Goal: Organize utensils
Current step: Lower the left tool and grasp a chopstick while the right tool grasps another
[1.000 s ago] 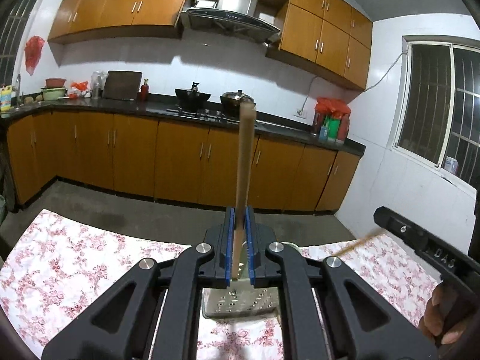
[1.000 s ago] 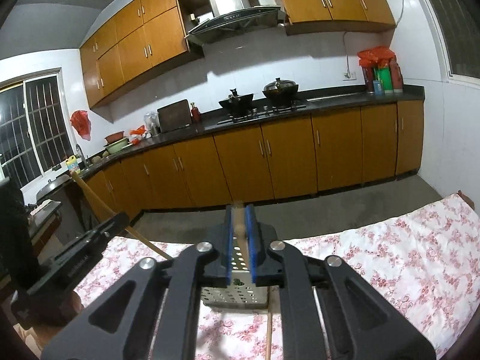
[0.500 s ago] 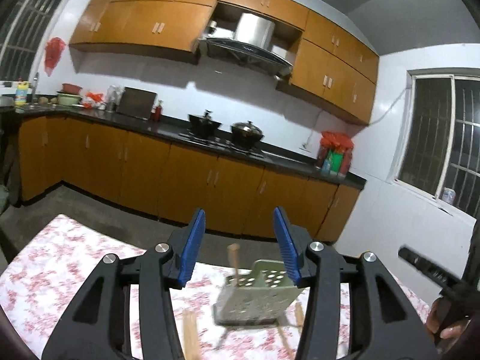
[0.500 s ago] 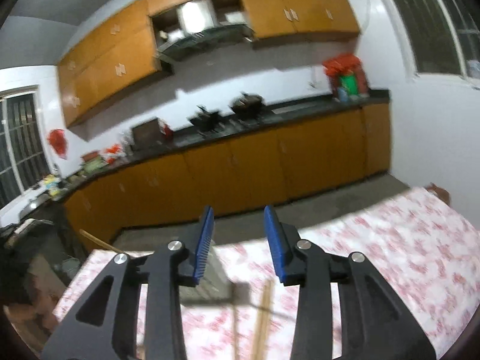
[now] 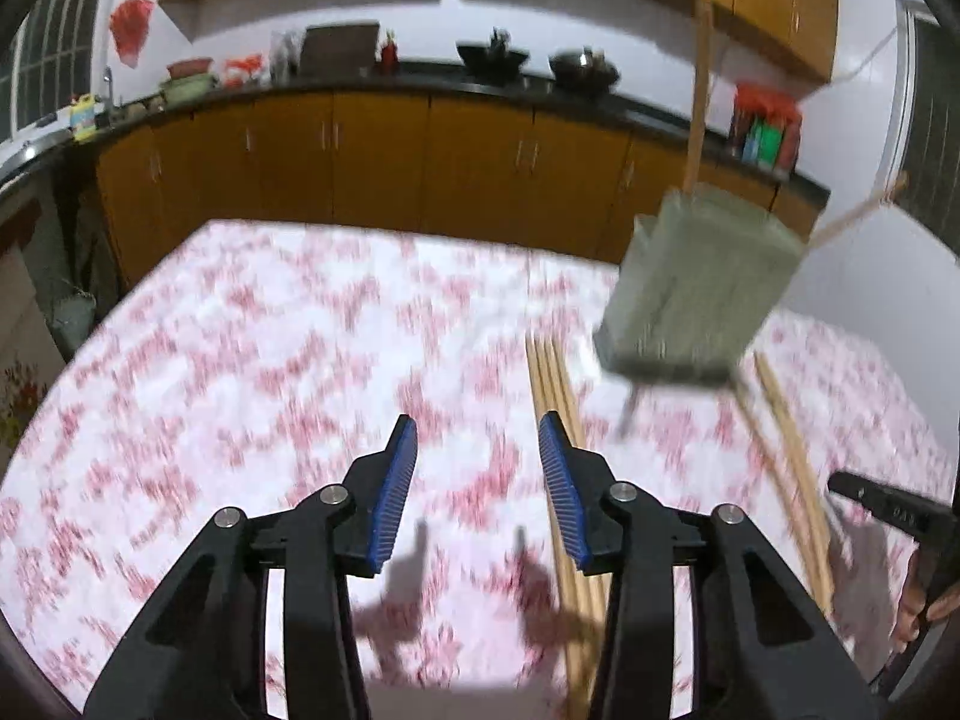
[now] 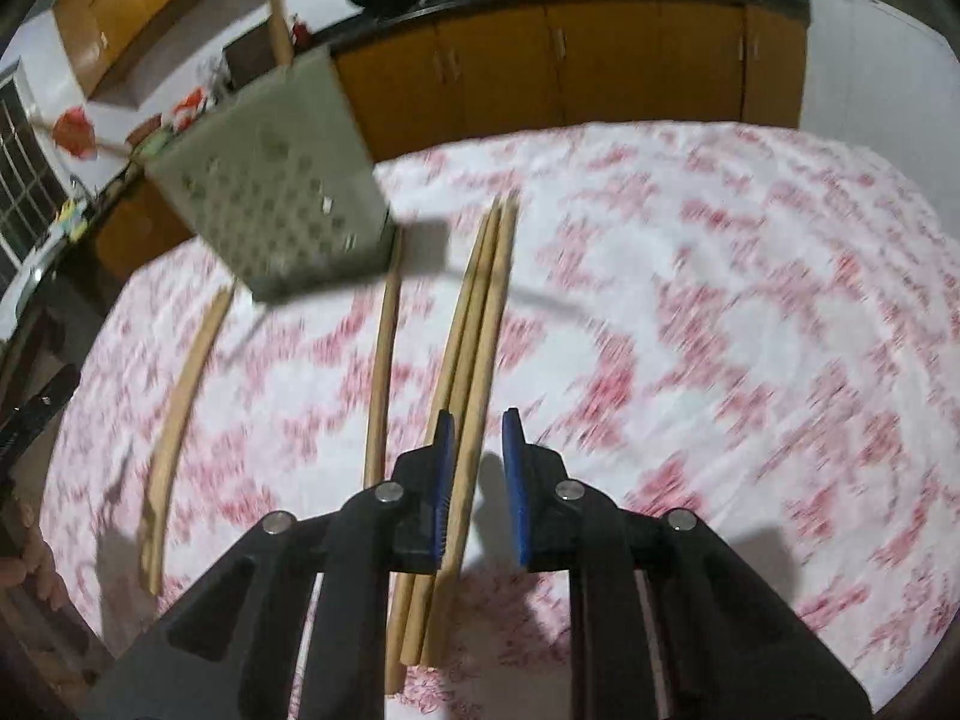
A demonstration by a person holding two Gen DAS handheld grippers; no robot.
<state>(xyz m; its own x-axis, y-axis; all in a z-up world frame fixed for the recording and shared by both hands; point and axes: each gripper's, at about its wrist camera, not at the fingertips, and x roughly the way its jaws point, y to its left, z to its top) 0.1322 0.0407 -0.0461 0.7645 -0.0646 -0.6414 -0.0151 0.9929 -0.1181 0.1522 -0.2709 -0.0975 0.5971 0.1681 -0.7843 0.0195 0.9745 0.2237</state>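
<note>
A grey-green perforated utensil holder stands on the floral tablecloth with two wooden sticks rising from it; it also shows in the right wrist view. Several wooden chopsticks lie bundled on the cloth in front of it, also in the left wrist view. Two single sticks lie further left. My left gripper is open and empty, just left of the bundle. My right gripper is open, low over the bundle's near half.
The table with the pink floral cloth fills both views. Brown kitchen cabinets and a dark counter with pots run behind it. The other gripper's black body shows at the right edge of the left wrist view.
Both grippers have opened and let go of the sticks they held over the holder. Both have tilted down toward the table and the chopsticks lying on it.
</note>
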